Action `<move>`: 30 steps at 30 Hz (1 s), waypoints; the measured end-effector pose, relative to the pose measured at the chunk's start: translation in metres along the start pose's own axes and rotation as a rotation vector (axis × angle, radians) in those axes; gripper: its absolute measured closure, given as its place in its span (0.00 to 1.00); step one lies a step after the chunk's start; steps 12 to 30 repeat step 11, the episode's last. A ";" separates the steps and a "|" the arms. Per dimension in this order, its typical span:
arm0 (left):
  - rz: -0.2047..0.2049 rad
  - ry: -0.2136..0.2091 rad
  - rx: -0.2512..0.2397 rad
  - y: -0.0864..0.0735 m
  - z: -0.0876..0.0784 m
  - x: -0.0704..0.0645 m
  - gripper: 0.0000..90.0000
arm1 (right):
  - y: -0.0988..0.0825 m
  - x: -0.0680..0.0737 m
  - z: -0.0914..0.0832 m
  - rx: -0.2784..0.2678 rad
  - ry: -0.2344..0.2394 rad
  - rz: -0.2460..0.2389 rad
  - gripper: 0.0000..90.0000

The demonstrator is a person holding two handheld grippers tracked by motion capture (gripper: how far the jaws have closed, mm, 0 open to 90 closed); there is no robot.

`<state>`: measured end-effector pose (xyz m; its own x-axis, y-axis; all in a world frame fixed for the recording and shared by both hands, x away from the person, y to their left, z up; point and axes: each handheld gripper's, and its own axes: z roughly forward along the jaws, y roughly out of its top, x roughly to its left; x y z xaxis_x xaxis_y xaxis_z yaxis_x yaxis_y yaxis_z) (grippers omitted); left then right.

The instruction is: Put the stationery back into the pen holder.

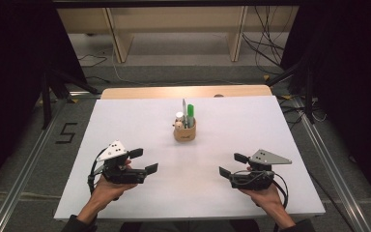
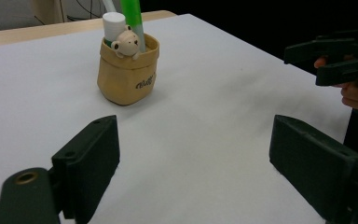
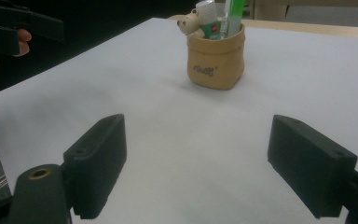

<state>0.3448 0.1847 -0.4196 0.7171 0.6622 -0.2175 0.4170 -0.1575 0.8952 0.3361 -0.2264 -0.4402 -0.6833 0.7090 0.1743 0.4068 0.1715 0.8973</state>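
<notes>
Left gripper (image 1: 144, 161) jaws wide, empty, right gripper (image 1: 233, 164) same, tan pen pouch (image 1: 184, 131) far centre between them, untouched

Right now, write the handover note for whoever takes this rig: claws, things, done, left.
Left claw: open, empty, held over the table's near left part.
Right claw: open, empty, held over the near right part.
Pouch: upright at the table's middle, toward the far edge, apart from both claws. In it stand a green marker, a white tube, a grey pen and a small bear figure.
Done: nothing to see; everything sits in the pouch.
Left: probably reach for the pouch or its contents.
</notes>
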 end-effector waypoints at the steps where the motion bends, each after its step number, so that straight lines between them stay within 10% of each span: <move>1: 0.001 0.000 -0.002 0.000 0.000 0.000 0.17 | 0.000 0.000 0.000 -0.001 -0.002 0.001 0.22; 30: 0.003 -0.006 -0.005 0.000 0.000 -0.001 0.17 | 0.000 0.001 0.001 0.005 -0.003 -0.004 0.22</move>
